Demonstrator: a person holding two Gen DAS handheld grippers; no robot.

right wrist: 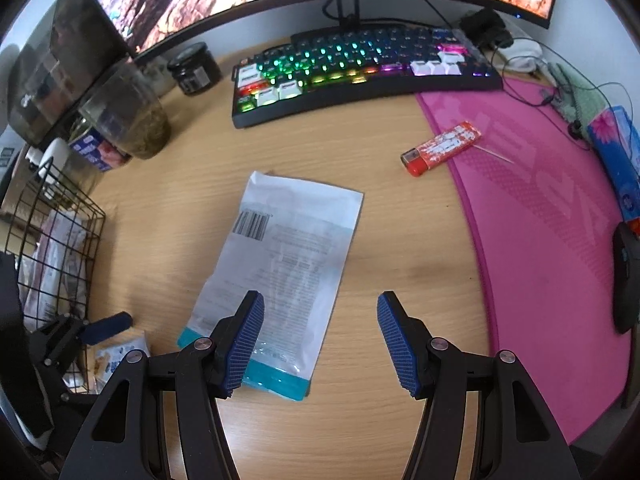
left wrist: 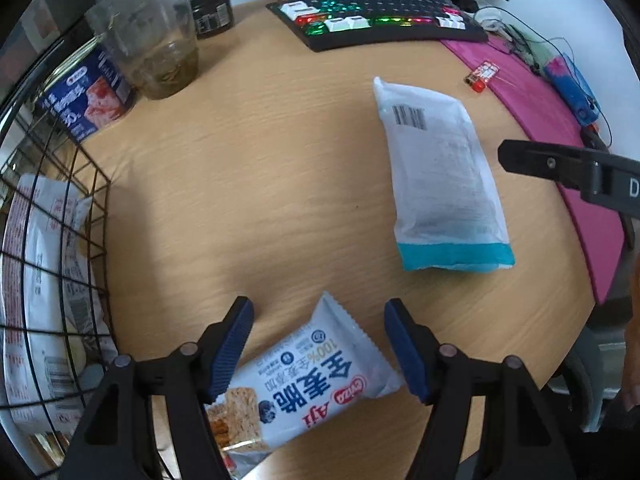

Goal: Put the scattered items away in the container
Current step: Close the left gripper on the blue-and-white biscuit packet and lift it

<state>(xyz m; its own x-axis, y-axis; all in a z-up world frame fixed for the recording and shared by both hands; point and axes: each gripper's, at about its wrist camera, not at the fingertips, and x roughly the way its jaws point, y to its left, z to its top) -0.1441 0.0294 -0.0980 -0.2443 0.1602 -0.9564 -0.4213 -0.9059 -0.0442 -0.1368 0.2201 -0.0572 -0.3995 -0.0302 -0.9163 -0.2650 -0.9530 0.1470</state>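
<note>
Pale wooden counter (right wrist: 392, 240): lit keyboard (right wrist: 360, 72) at back, pink mat (right wrist: 540, 220) beside it, possibly rubber. Left claw (left wrist: 319, 350) and right claw (right wrist: 320, 344) both gape apart.

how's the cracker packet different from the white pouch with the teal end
The cracker packet lies between the left gripper's open fingers, printed face up; the white pouch lies out on the desk, barcode side up. The pouch looks longer and plainer. The packet's ends are zigzag-cut; the pouch's teal end is straight. Both lie flat outside the wire basket.
</note>
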